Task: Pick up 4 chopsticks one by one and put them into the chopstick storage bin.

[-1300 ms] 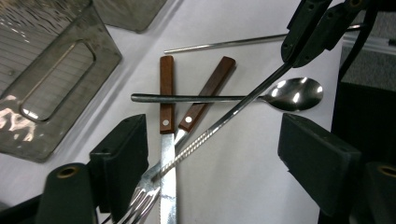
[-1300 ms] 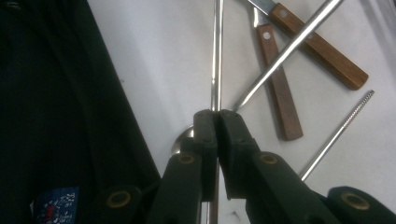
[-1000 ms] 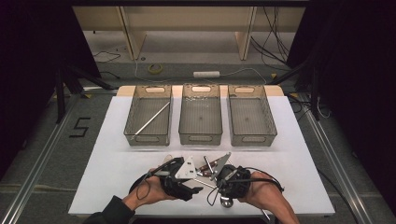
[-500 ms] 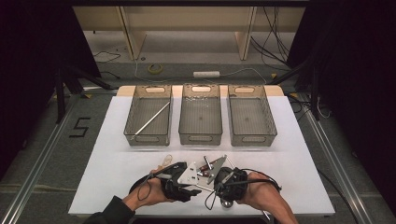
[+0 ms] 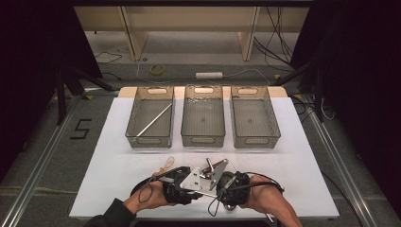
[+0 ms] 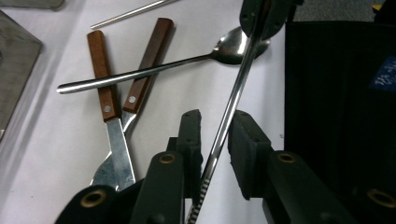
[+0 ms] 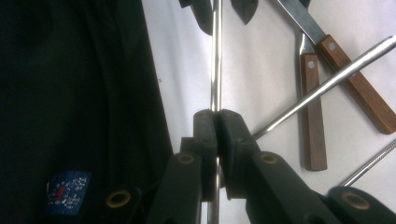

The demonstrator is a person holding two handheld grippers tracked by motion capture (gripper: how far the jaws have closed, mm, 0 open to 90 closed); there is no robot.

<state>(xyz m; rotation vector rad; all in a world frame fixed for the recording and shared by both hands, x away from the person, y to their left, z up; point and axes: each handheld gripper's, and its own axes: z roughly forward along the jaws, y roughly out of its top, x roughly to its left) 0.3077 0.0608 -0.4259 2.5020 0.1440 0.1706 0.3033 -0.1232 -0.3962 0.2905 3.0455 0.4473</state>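
While the left tool (image 6: 212, 128) stood a little open around the thin metal rod (image 6: 233, 98) at the near edge of the desk (image 5: 302, 165), it did not pinch it. The right tool (image 7: 215, 122) was shut tight on that rod. If the right one let go first, the rod could drop onto the spoon (image 6: 187, 60) and the two brown-handled knives (image 6: 116, 88).

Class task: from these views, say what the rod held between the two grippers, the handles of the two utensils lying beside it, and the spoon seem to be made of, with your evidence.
Rod: apparently polished steel, with bright mirror-like streaks. Handles: probably varnished wood, red-brown with metal rivets. Spoon: seemingly stainless steel, its glossy bowl showing reflections.
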